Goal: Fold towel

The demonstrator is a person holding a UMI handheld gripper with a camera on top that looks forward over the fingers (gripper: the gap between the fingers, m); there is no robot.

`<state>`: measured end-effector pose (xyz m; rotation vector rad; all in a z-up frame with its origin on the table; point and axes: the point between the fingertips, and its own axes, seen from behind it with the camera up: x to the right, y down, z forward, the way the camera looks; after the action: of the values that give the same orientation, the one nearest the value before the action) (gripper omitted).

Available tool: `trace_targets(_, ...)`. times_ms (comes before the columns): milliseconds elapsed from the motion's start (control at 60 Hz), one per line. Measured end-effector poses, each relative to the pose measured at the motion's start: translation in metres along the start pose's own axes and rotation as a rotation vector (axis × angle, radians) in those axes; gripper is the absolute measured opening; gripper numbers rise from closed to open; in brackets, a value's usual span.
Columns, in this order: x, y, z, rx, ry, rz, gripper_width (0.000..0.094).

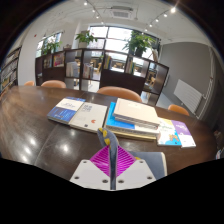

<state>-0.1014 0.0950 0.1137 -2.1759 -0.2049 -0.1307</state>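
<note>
A wide, dark wooden counter (30, 115) filled the view, seen from a hand-held gripper (112, 160) raised above it. The jaws were clenched together, their magenta pads (104, 160) pressed face to face with nothing visibly held between them.

No towel could be seen anywhere on the counter, so its place could not be told. Judging from the task alone, a towel would be light, soft and limp; it would sag when lifted and would best be pinched at a corner or along an edge, since a grip in the middle would only bunch it.

From left to right: the near left of the counter lay bare and glossy, with light glinting on it. Just beyond the jaws and slightly left lay an open magazine or book (78, 112) with pale pages. To its right sat a stack of books (133, 117), a white one on top. Further right, a few flat coloured booklets (178, 133) lay close to the stack.

At the far side stood orange-brown chairs (118, 92), then dark shelving, potted plants (139, 42) and bright windows (105, 38). The books and booklets took up the middle of the counter and would crowd any folding done there.
</note>
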Motion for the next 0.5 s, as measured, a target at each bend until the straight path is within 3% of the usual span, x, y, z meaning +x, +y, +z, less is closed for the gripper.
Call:
trace_targets(150, 0.108, -0.010, -0.012, 0.028, 0.084, -0.018, 0.0040)
trace_targets(283, 0.170, 0.034, 0.011, -0.029, 0.102, 0.035, 0.0082)
trace_targets(433, 0.199, 0.083, 0.027, -0.089, 0.104, 0.071, 0.0480)
trace_targets(500, 0.202, 0.076, 0.018, -0.050, 0.101, 0.096, 0.0573)
